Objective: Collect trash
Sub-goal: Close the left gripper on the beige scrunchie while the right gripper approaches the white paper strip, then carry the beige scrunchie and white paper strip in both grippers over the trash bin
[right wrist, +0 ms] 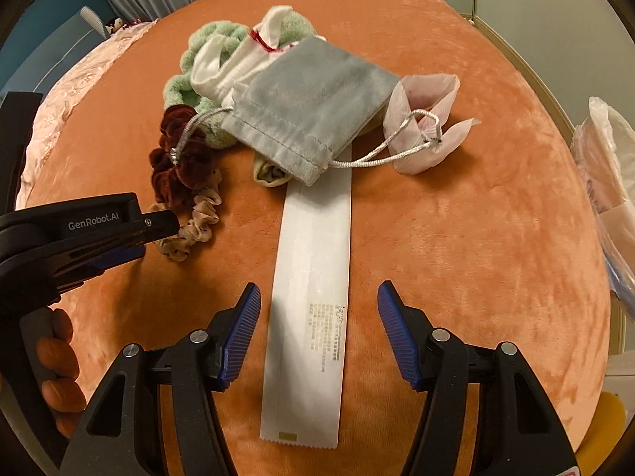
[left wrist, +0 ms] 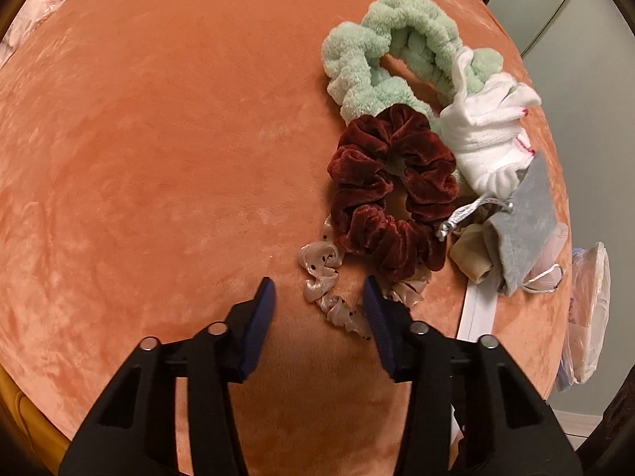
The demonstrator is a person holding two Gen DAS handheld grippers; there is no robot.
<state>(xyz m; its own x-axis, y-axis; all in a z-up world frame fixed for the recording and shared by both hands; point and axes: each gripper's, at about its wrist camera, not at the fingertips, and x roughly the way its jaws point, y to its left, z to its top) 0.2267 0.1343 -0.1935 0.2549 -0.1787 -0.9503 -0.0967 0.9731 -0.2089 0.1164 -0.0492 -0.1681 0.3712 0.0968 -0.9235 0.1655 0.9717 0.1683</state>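
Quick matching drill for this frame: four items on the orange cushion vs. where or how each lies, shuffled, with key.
Items:
1. grey pouch
2. white wrapper
3. maroon scrunchie
4. beige scrunchie

Places or states:
A. between the open left gripper's fingers
B. runs lengthwise between the open right gripper's fingers
C. lies over the wrapper's far end
D. overlaps the green headband

Pairs: 1-C, 2-B, 3-D, 4-A

orange plush bed (right wrist: 456, 218): scrunchies (left wrist: 391, 188), grey pouch (right wrist: 313, 107), long white wrapper (right wrist: 313, 297)
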